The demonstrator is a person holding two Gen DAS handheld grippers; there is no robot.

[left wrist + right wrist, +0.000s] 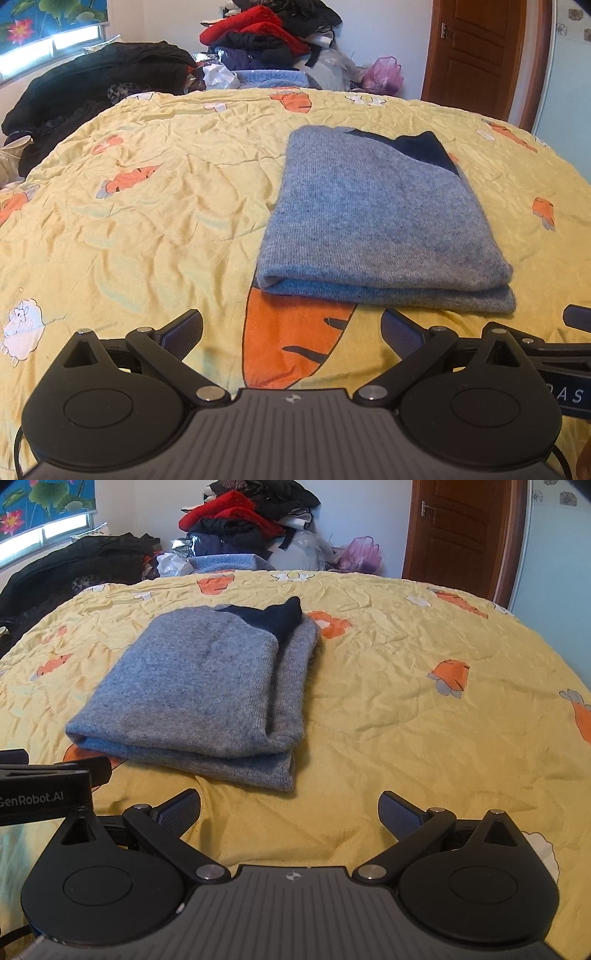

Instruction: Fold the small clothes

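Note:
A grey-blue knit sweater (373, 218) lies folded into a thick rectangle on the yellow carrot-print bedspread (155, 206), with a dark navy part showing at its far end. My left gripper (291, 332) is open and empty, just short of the sweater's near edge. In the right wrist view the same sweater (199, 690) lies ahead to the left on the bedspread (424, 709). My right gripper (290, 808) is open and empty, close to the sweater's near right corner. The left gripper's body (44, 786) shows at the left edge.
A pile of red and dark clothes (266, 33) stands past the far side of the bed, with black clothes (96, 81) at the far left. A pink bag (384, 74) lies near a brown door (476, 51) at the back right.

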